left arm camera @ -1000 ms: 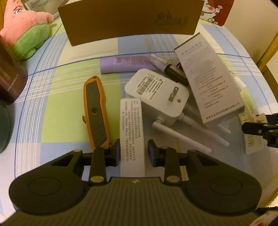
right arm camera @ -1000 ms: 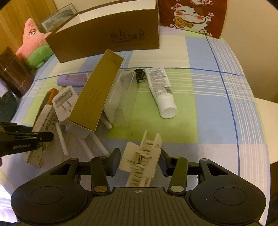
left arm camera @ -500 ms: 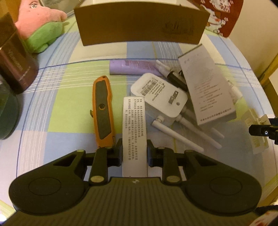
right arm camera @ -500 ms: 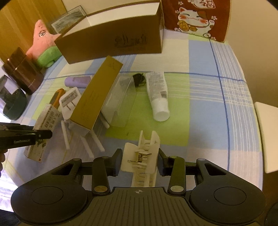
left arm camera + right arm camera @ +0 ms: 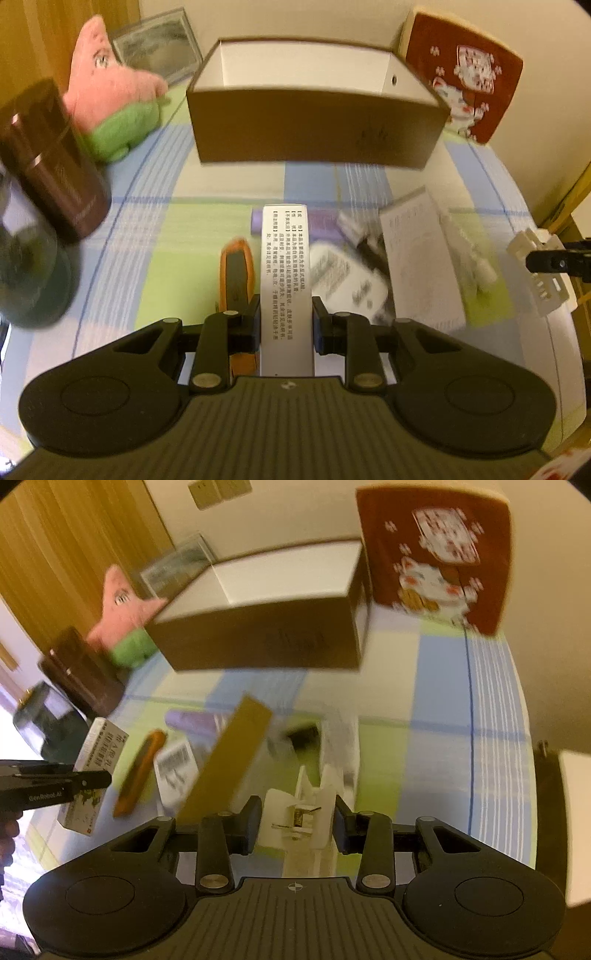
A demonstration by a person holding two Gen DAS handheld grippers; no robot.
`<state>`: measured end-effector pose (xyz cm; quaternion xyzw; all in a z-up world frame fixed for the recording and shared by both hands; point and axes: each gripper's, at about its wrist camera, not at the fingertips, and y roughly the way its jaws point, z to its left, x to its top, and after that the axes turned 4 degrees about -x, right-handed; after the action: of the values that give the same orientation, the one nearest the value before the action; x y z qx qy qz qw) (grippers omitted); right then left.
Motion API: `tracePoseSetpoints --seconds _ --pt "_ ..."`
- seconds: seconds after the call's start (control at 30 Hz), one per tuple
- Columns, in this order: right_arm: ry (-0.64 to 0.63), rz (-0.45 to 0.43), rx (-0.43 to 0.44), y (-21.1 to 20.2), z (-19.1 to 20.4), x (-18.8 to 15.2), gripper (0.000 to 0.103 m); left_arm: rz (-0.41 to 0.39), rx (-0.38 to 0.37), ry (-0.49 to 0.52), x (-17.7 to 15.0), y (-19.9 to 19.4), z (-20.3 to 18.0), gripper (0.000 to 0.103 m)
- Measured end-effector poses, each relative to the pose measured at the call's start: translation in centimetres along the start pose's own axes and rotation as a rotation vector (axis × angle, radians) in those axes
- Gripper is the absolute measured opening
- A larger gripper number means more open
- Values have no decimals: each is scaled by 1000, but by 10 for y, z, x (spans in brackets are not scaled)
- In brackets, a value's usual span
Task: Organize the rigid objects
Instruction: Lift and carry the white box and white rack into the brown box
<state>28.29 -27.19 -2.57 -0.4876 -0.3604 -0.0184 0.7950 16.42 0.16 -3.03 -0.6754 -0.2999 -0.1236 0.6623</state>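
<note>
A checked cloth in blue, green and white covers the counter (image 5: 155,229), with cream walls behind and wood panelling off to one side. At the far edge an open brown box (image 5: 314,136) with a white inside stands empty as far as I can see. To its one side lies a pink and green plush star (image 5: 114,99) beside a dark brown cylinder (image 5: 51,158); to the other leans a red cushion with a lucky cat (image 5: 439,557).

The left tongs (image 5: 286,325) are closed tight on a slim white carton printed with text (image 5: 286,266), held clear above the cloth and pointing toward the brown box. Under and around it the clutter remains on the counter: an orange and grey utility knife (image 5: 236,273), a lilac tube (image 5: 317,225), a white plug adapter (image 5: 347,277), blurred, and a larger white carton (image 5: 421,258) lying tilted over it.

The right tongs (image 5: 295,821) grip a white plastic clip with a metal spring (image 5: 299,816); both pads press on its sides, and the jaws are drawing in a little. It too is lifted off the cloth. From that side the larger carton shows a gold face, and a white tube (image 5: 340,738) lies just past the clip, too smeared to read.
</note>
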Motion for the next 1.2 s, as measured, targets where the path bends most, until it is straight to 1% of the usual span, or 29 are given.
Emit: tracePoseSetpoints --seconds 0.13,0.33,0.5,0.6,0.67,0.83,1.0,1.2 --pt "-8 -47 19 6 4 33 35 -41 -5 26 33 2 4 21" --pt "-16 -128 26 15 16 88 35 -115 -22 55 94 8 16 21" --pt "-18 -189 20 30 27 136 35 -148 -27 70 150 25 24 21" --pt "-13 -209 11 45 31 164 35 -163 -25 85 181 38 26 22" --pt "-9 -219 5 58 32 183 35 -166 -25 93 200 48 27 22" --pt "10 -219 -22 91 31 216 35 -151 -47 105 238 81 22 22" --pt "28 -199 -52 128 25 235 35 -119 -62 110 257 116 13 22" --pt "76 -140 -66 171 15 241 35 -59 -80 89 269 161 9 22"
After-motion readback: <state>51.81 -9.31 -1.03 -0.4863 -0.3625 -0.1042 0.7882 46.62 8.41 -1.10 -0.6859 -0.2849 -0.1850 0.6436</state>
